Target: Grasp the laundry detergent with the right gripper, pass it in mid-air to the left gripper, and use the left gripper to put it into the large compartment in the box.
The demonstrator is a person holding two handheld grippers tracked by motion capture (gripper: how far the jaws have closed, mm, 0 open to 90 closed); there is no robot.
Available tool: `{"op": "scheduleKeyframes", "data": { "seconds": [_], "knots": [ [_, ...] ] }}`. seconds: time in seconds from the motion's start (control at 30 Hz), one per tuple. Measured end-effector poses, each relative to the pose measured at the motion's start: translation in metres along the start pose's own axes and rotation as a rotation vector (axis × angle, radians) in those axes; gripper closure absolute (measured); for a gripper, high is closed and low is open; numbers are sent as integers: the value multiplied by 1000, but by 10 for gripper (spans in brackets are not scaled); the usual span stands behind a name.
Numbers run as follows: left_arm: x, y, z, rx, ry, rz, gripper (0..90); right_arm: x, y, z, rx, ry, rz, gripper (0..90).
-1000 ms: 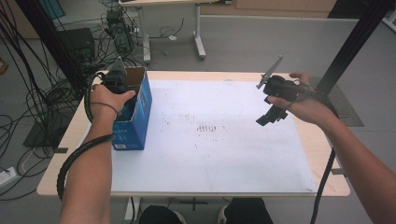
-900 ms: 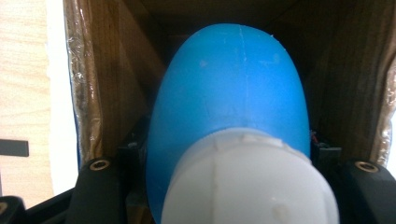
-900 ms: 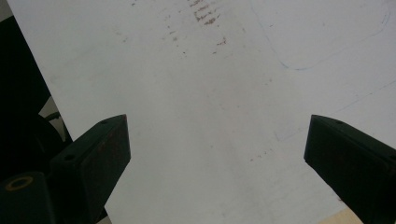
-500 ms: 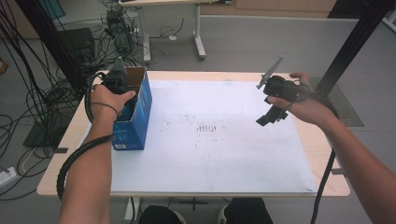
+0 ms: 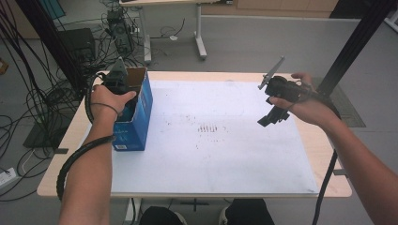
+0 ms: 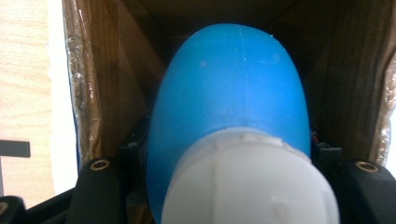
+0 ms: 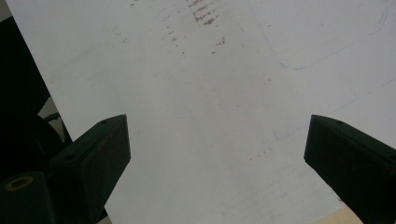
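A blue plastic bottle (image 6: 233,88) with a white cap (image 6: 252,182) hangs, cap toward the camera, inside an open blue carton (image 5: 136,124) with brown inner walls (image 6: 116,84). My left gripper (image 5: 119,83) reaches down into the carton's top at the table's left and is shut on the bottle; its black fingers (image 6: 100,184) flank the bottle's sides. My right gripper (image 5: 272,118) hovers above the right part of the white sheet (image 5: 220,159), tilted down. Its jaws (image 7: 217,140) stand wide apart with nothing between them.
The wooden table (image 5: 324,140) carries the white sheet with faint brown marks (image 5: 209,129) at its middle. Cables (image 5: 28,108) lie on the floor at left. A black post (image 5: 352,47) rises at the right rear, and another desk's legs (image 5: 199,33) stand behind.
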State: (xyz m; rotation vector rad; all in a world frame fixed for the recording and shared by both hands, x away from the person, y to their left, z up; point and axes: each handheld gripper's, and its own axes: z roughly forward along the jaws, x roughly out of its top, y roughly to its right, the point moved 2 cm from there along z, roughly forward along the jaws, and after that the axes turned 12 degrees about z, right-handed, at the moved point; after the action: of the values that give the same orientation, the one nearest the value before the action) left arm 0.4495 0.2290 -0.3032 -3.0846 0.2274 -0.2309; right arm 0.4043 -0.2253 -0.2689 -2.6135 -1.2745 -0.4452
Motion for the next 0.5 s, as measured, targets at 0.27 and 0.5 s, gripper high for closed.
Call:
{"op": "scheduleKeyframes", "data": {
  "seconds": [0.27, 0.5],
  "knots": [
    [0, 0, 0, 0, -1, -1, 366, 1, 0, 0, -1, -3, -4, 71],
    [0, 1, 0, 2, 0, -1, 366, 0, 0, 0, -1, -1, -4, 71]
  ]
}}
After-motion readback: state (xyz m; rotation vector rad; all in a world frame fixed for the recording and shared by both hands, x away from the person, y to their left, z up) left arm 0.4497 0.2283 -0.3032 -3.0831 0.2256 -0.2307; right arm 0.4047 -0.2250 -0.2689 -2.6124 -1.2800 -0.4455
